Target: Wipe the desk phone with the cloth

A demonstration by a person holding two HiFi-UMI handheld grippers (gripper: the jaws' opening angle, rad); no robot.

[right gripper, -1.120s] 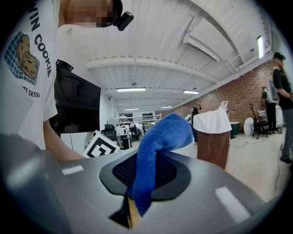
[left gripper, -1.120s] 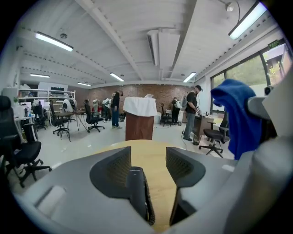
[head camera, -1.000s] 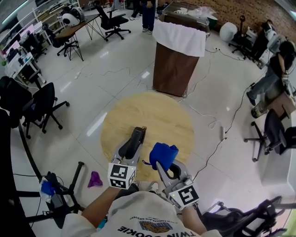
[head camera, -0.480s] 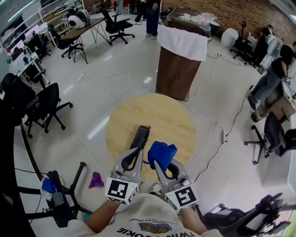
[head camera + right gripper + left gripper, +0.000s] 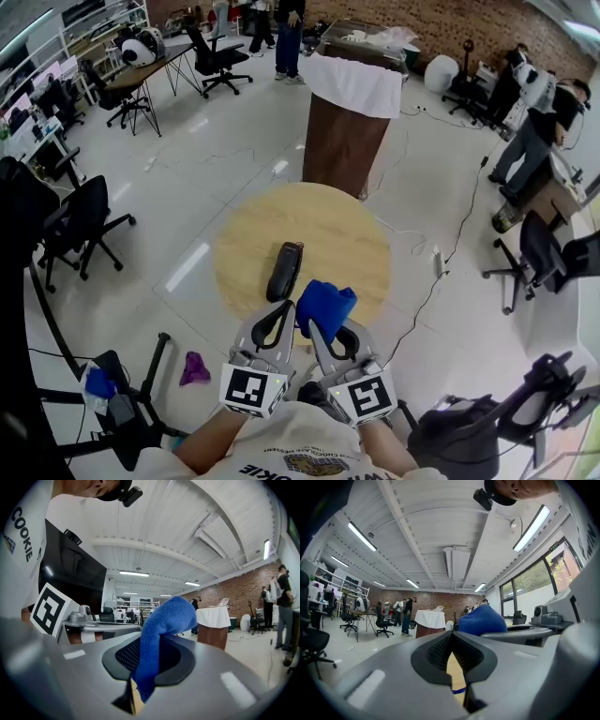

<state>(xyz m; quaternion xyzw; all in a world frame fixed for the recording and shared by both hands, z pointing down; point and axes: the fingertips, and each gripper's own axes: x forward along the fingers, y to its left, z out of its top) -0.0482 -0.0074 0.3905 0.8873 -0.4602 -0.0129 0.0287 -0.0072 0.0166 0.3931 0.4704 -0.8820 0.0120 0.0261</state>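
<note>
Glossy white floor (image 5: 225, 141) spreads around my round wooden table (image 5: 328, 230). Beyond it stands a tall brown bin with white liner (image 5: 349, 141), black office chairs (image 5: 84, 216) to its left, and a brick wall (image 5: 441, 23) farthest back.

From above the near edge of the round table (image 5: 328, 220), the head view looks steeply down. Both gripper views skim level across it, sharing the white-draped stand (image 5: 430, 618) beyond.

We take this for a large open-plan office or lab. We see black swivel office chairs (image 5: 89, 206), long desks (image 5: 141, 66), a glossy white floor (image 5: 216, 141), a red brick back wall (image 5: 441, 23), loose floor cables (image 5: 466, 220) and ceiling strip lights (image 5: 362, 536).
</note>
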